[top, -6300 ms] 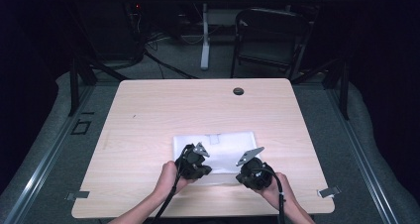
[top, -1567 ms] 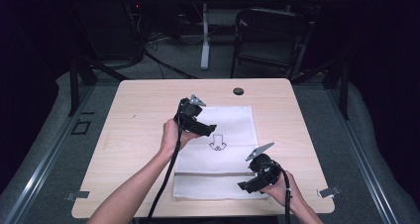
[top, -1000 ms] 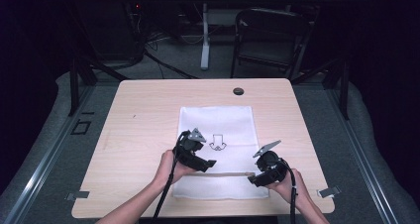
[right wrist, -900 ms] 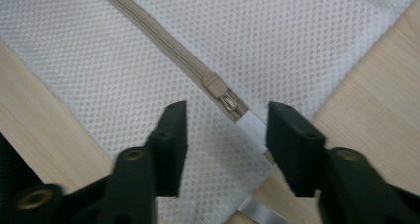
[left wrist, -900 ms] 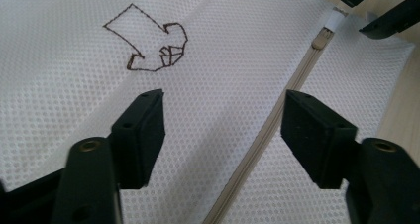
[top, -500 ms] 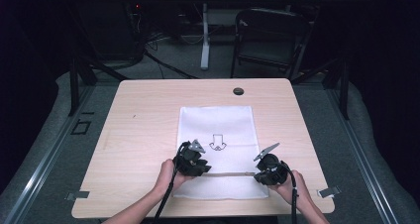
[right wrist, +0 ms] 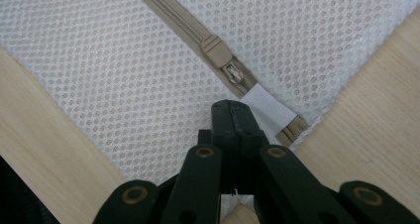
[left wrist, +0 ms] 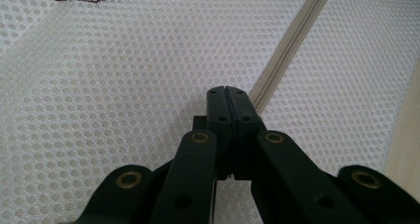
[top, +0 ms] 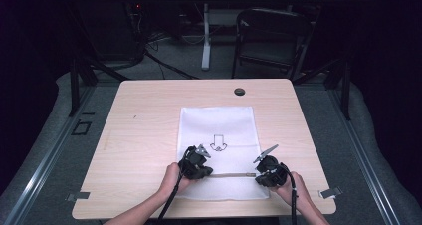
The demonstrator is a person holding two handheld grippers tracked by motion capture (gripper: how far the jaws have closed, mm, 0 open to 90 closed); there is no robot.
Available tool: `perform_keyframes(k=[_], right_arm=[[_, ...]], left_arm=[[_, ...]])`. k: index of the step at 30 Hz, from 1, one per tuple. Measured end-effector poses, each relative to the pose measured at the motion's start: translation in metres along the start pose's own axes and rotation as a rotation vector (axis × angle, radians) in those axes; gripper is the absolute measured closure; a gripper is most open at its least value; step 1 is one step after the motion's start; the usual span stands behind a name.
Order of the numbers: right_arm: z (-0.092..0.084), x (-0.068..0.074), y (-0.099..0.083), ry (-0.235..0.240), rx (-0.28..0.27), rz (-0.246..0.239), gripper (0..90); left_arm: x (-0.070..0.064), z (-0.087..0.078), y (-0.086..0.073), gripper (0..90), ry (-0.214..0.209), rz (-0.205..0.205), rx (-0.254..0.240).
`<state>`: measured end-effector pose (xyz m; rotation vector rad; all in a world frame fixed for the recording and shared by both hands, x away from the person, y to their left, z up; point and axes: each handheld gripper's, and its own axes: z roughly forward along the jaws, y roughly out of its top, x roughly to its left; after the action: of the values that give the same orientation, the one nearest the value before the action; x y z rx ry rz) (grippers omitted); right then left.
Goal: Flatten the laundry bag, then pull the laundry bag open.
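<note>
A white mesh bag [top: 216, 123] with a dark arrow print lies flat on the wooden table [top: 144, 130]. A beige zipper [top: 234, 174] crosses its near part. My left gripper [top: 207, 171] points down at the zipper's left end. In the left gripper view its jaws [left wrist: 225, 91] have just closed and meet on the mesh [left wrist: 124, 85] beside the zipper [left wrist: 287, 55]. My right gripper [top: 259, 175] sits at the zipper's right end. Its jaws [right wrist: 230, 105] have also just closed on the mesh by the white end tab [right wrist: 270, 107], close to the slider [right wrist: 217, 48].
A small black round plug [top: 239, 91] sits in the table near its far edge. A dark folding chair [top: 271, 36] and a white stand [top: 205, 31] are on the floor behind the table. Metal brackets [top: 329, 192] stick out at the near corners.
The left gripper came back from the bag's far part to the zipper and sank onto the mesh. Both grippers' jaws closed. The right hand barely moved.
</note>
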<state>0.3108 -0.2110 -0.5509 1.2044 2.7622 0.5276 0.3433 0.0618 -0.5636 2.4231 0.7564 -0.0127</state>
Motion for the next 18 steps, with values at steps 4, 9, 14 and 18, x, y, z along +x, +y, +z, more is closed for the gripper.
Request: perform_keyframes(k=[4, 9, 14, 18], right_arm=[[0.001, 0.003, 0.001, 0.003, -0.002, -0.006, 90.0], [0.002, 0.007, 0.002, 0.027, -0.004, -0.01, 90.0], [0.002, 0.012, 0.002, 0.037, -0.003, -0.021, 90.0], [0.003, 0.016, 0.003, 0.048, 0.001, -0.032, 90.0]], left_arm=[[0.001, -0.002, -0.003, 90.0, -0.005, -0.019, 0.013], [0.003, -0.005, -0.005, 90.0, -0.01, -0.025, 0.03], [0.003, -0.007, -0.007, 90.0, -0.003, -0.018, 0.037], [0.004, -0.01, -0.012, 90.0, -0.012, -0.028, 0.037]])
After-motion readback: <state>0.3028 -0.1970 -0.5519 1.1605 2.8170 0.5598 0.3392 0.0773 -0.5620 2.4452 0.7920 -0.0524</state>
